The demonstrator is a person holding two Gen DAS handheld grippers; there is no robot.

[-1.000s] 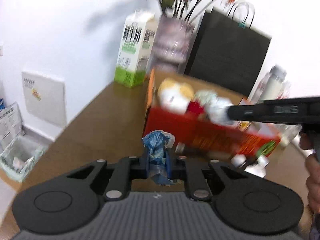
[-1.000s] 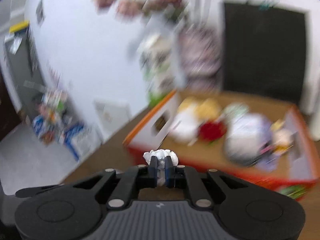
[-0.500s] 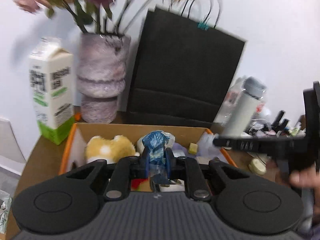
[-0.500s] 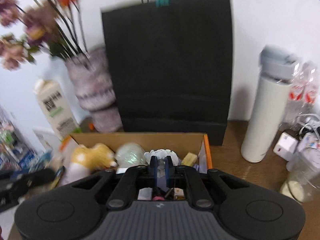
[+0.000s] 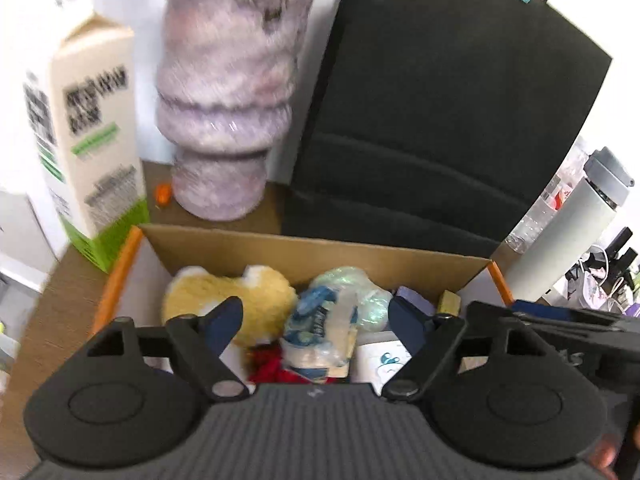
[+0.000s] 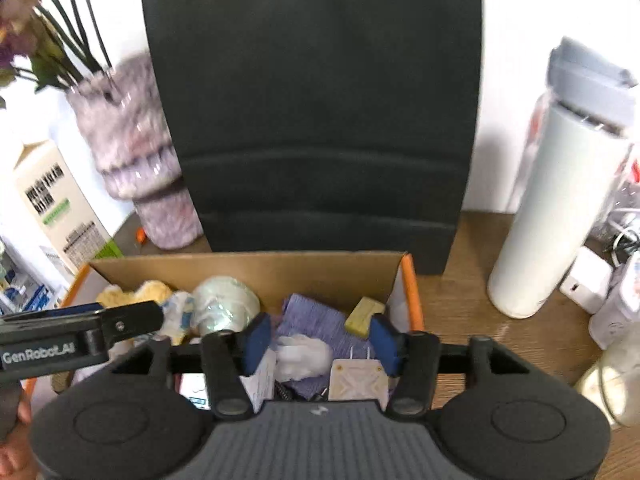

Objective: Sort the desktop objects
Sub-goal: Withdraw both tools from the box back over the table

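Observation:
An open cardboard box (image 5: 320, 254) with orange sides (image 6: 248, 270) holds several objects. My left gripper (image 5: 316, 320) is open above it. A crumpled blue and white wrapper (image 5: 318, 330) lies between its fingers on the pile, free of the pads. A yellow plush (image 5: 236, 300) and a pale green ball (image 5: 360, 290) lie beside it. My right gripper (image 6: 320, 338) is open over the box's right part. A white crumpled tissue (image 6: 302, 356) lies below it on a purple cloth (image 6: 316, 316), next to a white plug adapter (image 6: 358, 380) and a yellow block (image 6: 364, 316).
Behind the box stand a black paper bag (image 6: 316, 120), a mauve vase (image 5: 228, 112) with flowers and a milk carton (image 5: 86, 132). A white flask (image 6: 556, 184) and chargers (image 6: 586, 284) stand on the wooden table (image 6: 460, 300) to the right.
Both grippers moved in over the box and opened. The blue wrapper and the white tissue left the jaws and now lie in the box.

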